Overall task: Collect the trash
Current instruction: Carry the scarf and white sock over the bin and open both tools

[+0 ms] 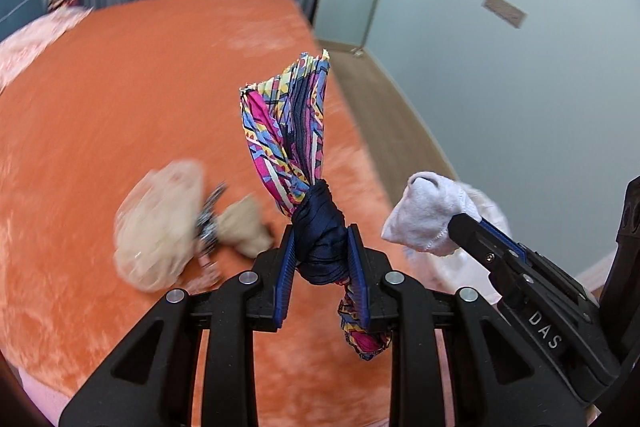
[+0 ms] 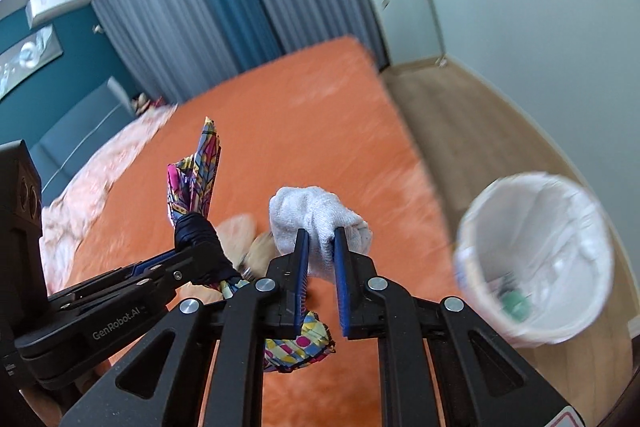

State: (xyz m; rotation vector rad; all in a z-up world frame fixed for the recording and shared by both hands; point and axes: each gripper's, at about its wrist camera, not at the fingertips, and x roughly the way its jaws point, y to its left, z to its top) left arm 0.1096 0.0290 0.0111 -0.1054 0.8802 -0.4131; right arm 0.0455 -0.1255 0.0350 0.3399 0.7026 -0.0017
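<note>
We saw the white-lined trash bin (image 2: 536,259) standing on the wood floor (image 2: 472,115) just beside the orange bed (image 2: 304,115), with a few blurred scraps, one of them green, at its bottom. Our left hand-held gripper (image 1: 322,259) was closed on the dark knot of a colourful patterned cloth (image 1: 288,123), whose pleated end stood up above the bed and whose tail hung below the fingers. Our right hand-held gripper (image 2: 322,255) was clamped on a bunched white sock (image 2: 312,219), held over the bed's edge, nearer the bin. A blurred beige bundle (image 1: 160,223) lay on the bed beyond the left gripper.
</note>
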